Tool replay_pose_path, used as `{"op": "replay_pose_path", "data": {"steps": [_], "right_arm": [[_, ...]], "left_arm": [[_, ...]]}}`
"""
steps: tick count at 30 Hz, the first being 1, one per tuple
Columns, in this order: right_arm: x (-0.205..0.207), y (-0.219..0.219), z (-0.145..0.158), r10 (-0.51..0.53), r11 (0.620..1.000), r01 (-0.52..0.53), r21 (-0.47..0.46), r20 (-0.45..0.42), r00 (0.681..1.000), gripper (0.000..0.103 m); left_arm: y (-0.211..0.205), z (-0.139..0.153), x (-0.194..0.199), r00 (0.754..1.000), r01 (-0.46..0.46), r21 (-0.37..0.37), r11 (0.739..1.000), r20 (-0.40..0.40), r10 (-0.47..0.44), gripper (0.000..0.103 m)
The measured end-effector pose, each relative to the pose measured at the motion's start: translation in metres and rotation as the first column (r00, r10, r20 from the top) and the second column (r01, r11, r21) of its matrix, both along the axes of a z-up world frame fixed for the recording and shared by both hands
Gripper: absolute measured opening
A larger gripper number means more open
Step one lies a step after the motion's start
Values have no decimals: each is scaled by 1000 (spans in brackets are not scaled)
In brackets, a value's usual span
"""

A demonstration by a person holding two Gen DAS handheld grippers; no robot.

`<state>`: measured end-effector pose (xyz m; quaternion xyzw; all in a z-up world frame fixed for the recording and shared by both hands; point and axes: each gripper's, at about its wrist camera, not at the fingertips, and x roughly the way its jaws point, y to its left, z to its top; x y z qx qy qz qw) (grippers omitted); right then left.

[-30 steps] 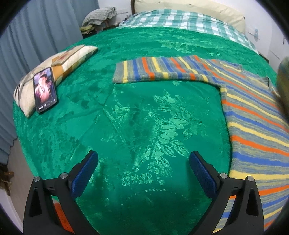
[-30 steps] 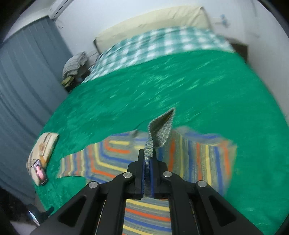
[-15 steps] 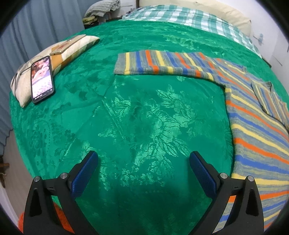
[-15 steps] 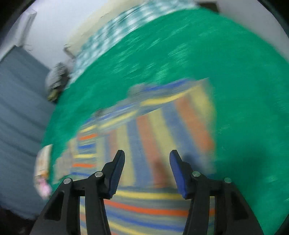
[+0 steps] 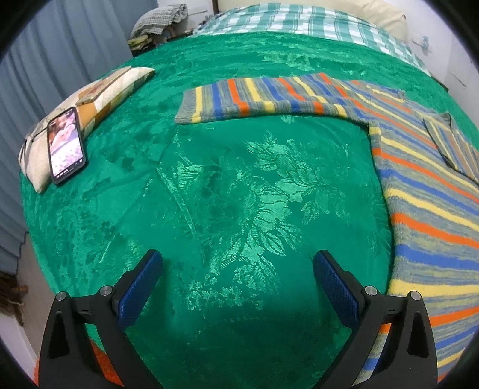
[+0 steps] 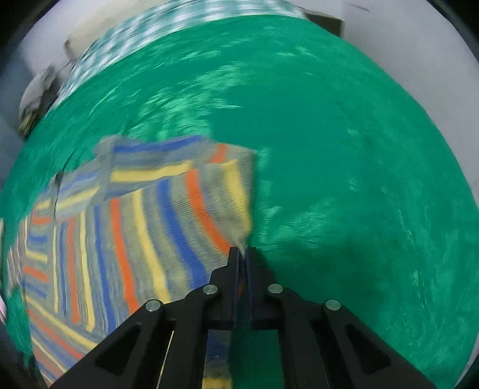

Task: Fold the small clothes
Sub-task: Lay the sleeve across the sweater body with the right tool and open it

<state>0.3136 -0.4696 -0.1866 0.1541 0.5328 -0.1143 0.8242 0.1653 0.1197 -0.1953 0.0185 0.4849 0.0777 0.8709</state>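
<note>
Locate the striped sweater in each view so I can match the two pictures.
Left wrist: striped sweater fills the right side, one sleeve stretching left across the upper middle.
Right wrist: striped sweater fills the lower left, its edge at the shut right gripper.
Shared landmark: green bedspread.

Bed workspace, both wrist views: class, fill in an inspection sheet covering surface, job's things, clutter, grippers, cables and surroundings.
Surface: green floral bedspread, smooth, over a checked sheet.
Job's things: striped sweater lies flat, one sleeve stretched out sideways, the other folded onto the body.
Clutter: phone, screen lit, resting on a small patterned pillow.
Grippers: left gripper open over bare bedspread; right gripper shut on the sweater's edge, having just closed; view blurred.
Cables: nothing seen.
Surroundings: grey curtain, pile of clothes beyond the bed, white wall.
</note>
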Motion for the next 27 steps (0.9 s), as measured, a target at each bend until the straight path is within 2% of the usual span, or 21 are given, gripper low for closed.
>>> {"op": "replay_pose_path", "data": {"steps": [2,4,6,7,9,11,13,14,17,19,21,23,27], "right_arm": [[1,5,5,35,999,-35,-17,2,999,5],[-4,17,21,78,994,-76,-77,27,997,10],[-16,31,43,142,985,-132,-110,89,986,10],[-23,40,50,185,980,-175,-96,117,976,10],[-38,55,51,260,965,-262,-5,154,953,11],[-48,63,36,284,957,-290,27,120,951,23],[-57,58,14,257,966,-257,-24,27,966,23],[-65,49,7,212,976,-211,-45,10,977,23],[-93,35,18,125,991,-122,-50,71,990,27],[-113,43,32,137,989,-131,-62,117,984,27],[-138,55,45,180,981,-166,-103,145,973,34],[-158,71,56,210,971,-187,-148,165,964,51],[-185,114,73,265,955,-232,-184,187,946,53]], "left_arm": [[1,-1,1,1000,-2,-9,1000,-6,2,101],[1,1,1,1000,0,-11,1000,-3,0,101],[1,1,0,1000,2,-13,1000,-1,-2,101],[1,1,0,1000,3,-13,1000,-2,-3,101],[0,0,1,1000,2,-8,1000,-6,-2,101],[-1,-1,1,1000,2,-1,1000,-7,-2,101],[-1,-2,-1,1000,1,4,1000,-9,-1,101],[-2,-2,-2,1000,1,4,1000,-9,-1,101],[-3,-2,-4,1000,8,13,1000,-7,-8,101],[-5,-2,-3,1000,11,21,1000,-6,-11,101],[-6,-3,-2,1000,10,23,1000,-7,-10,102],[-8,-3,-3,1000,16,30,999,-6,-16,101],[-13,-2,-5,999,35,65,997,6,-35,101]]}}
